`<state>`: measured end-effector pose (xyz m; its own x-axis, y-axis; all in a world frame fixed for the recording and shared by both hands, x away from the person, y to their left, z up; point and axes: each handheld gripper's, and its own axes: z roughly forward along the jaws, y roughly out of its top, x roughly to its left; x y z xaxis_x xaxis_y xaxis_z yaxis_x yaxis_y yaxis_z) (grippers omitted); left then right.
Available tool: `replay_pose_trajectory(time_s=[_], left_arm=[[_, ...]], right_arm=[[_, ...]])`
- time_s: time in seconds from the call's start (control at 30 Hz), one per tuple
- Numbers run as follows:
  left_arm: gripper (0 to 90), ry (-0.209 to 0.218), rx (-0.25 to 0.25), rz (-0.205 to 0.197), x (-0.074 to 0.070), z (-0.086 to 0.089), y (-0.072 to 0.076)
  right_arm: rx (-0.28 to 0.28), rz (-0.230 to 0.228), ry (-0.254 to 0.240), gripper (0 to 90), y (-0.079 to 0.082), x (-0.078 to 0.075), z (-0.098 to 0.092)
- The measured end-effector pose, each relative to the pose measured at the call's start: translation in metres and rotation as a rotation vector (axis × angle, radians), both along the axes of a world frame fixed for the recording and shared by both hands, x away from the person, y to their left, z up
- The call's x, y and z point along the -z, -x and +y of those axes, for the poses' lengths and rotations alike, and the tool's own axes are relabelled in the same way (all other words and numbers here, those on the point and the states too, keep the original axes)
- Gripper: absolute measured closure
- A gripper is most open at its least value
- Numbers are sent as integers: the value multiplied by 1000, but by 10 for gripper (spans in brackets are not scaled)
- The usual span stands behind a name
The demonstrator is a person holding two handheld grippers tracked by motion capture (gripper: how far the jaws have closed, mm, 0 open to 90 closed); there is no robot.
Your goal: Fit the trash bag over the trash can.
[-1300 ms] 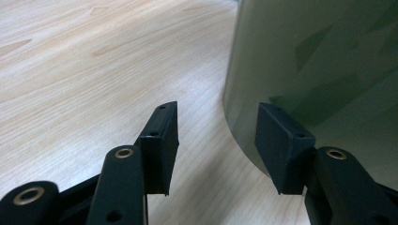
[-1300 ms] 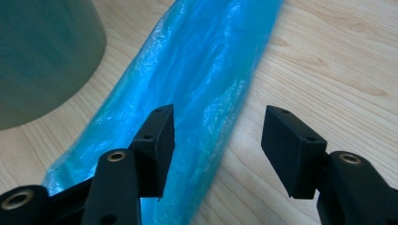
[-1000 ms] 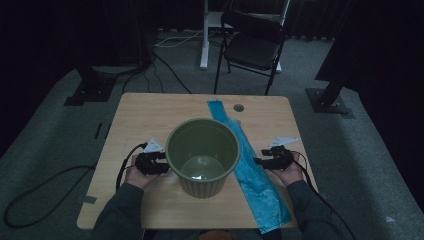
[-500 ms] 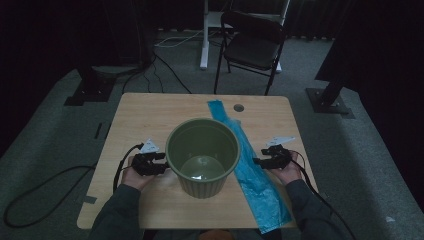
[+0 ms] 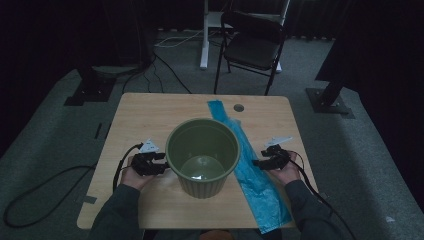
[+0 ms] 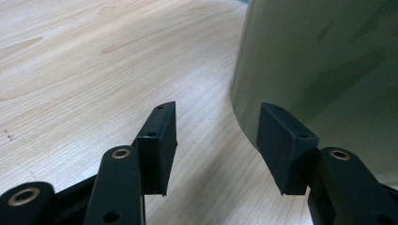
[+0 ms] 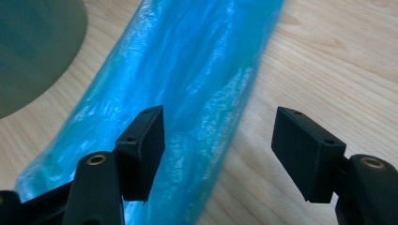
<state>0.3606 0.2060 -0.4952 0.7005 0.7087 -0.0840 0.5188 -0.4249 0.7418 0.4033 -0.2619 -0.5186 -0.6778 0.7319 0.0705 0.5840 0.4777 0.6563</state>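
I am holding my right claw [image 7: 218, 154] wide open, and it has just been opening more. It is gripping nothing. The blue bag [image 7: 187, 93] is lying flat under it, running toward 12 o'clock. If I am pinching too high, the slippery bag may slide out. My left claw [image 6: 216, 140] is open beside the green bin [image 6: 319, 70].

No text, label, brand, number or sign can be read anywhere.
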Motion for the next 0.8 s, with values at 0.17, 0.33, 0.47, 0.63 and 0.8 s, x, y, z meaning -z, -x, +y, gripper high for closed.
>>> replay_pose_trajectory(time_s=[0.17,0.33,0.47,0.63,0.8], left_arm=[[482,7,3,2,-2,-2,0],[482,15,13,18,-2,-3,-1],[482,11,20,32,-2,-4,-2],[483,8,28,47,-2,-5,0],[490,13,28,51,-2,-5,1]], right_arm=[[-26,9,14,344,3,1,6],[-50,17,41,344,5,3,13],[-66,26,88,354,8,7,16],[-85,22,124,428,11,9,19],[-78,29,126,461,11,8,18]])
